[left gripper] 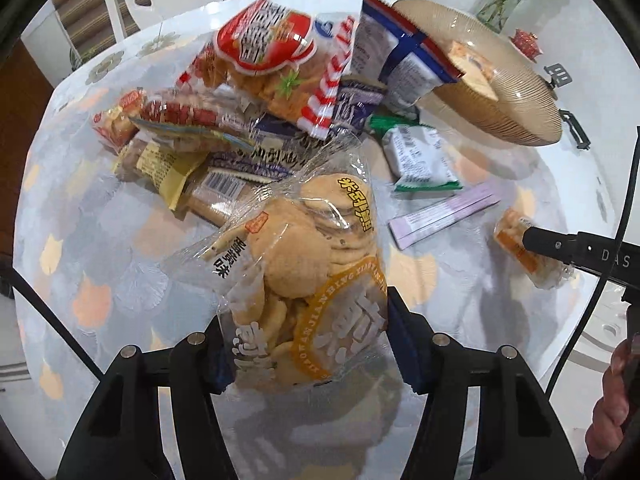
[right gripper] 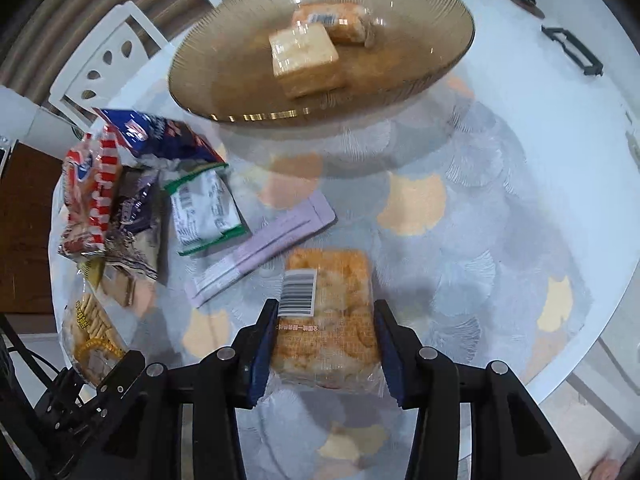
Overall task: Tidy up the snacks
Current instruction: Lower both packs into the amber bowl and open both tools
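My left gripper (left gripper: 306, 340) is shut on a clear bag of round biscuits (left gripper: 304, 264), held above the table; it also shows in the right wrist view (right gripper: 90, 332). My right gripper (right gripper: 326, 344) is shut on an orange cracker packet (right gripper: 326, 312) just above the table; it also shows in the left wrist view (left gripper: 520, 248). A brown glass bowl (right gripper: 224, 80) holds two wrapped snacks (right gripper: 304, 56). A pile of snack packets (left gripper: 240, 92) lies at the far left of the table.
A green-edged packet (right gripper: 204, 208) and a flat lilac packet (right gripper: 260, 248) lie between the pile and the bowl. White chairs (right gripper: 104, 60) stand behind the round table (right gripper: 500, 208). Small black stands (right gripper: 572, 50) sit at far right.
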### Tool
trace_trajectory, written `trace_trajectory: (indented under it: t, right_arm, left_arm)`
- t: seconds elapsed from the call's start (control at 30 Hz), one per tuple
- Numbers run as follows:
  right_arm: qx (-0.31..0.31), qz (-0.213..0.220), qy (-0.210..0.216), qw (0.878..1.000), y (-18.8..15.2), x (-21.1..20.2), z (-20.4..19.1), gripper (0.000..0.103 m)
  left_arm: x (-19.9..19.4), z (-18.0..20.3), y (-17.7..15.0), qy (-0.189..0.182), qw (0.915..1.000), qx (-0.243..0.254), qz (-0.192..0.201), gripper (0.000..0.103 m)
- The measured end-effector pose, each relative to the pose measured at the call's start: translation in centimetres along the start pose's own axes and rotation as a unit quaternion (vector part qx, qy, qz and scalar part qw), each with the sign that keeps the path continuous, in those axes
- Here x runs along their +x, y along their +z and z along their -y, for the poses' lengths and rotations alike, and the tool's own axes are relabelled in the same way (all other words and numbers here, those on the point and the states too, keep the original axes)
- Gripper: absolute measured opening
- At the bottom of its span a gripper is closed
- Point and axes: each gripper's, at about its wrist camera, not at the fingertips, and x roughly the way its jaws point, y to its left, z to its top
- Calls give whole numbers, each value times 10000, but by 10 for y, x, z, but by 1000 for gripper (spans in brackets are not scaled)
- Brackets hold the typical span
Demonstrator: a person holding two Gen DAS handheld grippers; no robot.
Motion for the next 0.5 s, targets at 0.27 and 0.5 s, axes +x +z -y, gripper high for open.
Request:
trace_trajectory:
  t: [0.27,0.5]
  right_arm:
    - [-164,94,33,9998,-7,-24,-3,45]
    - [-127,43,437,9990,-1,-41,-1,45]
  left_arm:
    - [-4,2,15,-128,9998,82,131,60]
    - [-16,8,31,-165,9996,44,220,60]
